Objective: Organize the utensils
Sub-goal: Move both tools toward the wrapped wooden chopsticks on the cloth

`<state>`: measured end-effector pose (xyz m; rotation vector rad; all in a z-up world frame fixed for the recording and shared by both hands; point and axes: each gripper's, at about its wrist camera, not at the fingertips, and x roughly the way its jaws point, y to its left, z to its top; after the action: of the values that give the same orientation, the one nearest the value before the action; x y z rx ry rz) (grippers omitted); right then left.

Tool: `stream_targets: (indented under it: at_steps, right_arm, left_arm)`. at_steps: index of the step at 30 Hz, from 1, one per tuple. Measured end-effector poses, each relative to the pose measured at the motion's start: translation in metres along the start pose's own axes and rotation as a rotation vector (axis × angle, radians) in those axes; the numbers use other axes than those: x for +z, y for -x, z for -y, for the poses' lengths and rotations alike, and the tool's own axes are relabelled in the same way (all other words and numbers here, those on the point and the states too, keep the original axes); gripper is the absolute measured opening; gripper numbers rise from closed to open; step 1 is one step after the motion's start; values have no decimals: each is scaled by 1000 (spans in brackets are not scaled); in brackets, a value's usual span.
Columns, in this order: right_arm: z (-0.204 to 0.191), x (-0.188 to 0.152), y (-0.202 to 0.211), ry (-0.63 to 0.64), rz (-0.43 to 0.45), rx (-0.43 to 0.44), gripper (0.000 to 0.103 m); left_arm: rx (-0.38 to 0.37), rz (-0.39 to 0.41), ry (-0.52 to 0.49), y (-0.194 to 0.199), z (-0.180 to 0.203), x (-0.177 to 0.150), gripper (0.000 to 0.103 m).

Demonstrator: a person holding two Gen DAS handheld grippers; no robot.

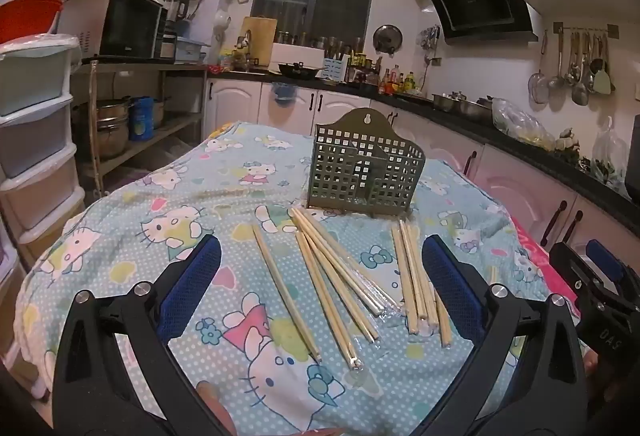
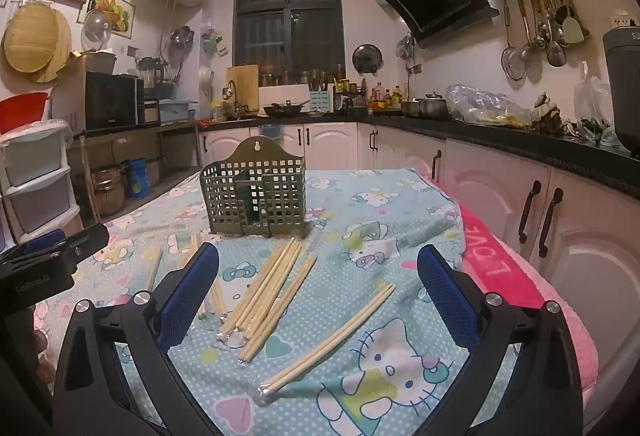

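Note:
Several pale wooden chopsticks lie loose on a Hello Kitty cloth. In the left wrist view a single one (image 1: 285, 288), a crossed bunch (image 1: 340, 276) and a right-hand bunch (image 1: 418, 276) lie in front of a green perforated utensil holder (image 1: 364, 172). My left gripper (image 1: 320, 264) is open and empty above them. In the right wrist view the holder (image 2: 256, 192) stands behind a bunch (image 2: 268, 296) and a wrapped pair (image 2: 332, 340). My right gripper (image 2: 318, 268) is open and empty above these. Each gripper shows at the other view's edge.
The cloth-covered table (image 1: 132, 220) drops off at left; a pink towel (image 2: 516, 276) lies along its right edge. White drawers (image 1: 36, 140) stand at left, kitchen cabinets (image 2: 560, 220) at right, a counter with pots behind.

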<state>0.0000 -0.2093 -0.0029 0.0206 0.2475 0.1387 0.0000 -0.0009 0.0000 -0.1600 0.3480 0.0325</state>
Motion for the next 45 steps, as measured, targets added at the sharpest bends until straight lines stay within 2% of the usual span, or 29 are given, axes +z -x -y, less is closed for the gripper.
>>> stream_targets:
  at_steps: [45]
  right_arm:
    - [0, 2, 4, -8, 20, 5, 97]
  left_arm:
    - [0, 8, 4, 1, 2, 3, 92]
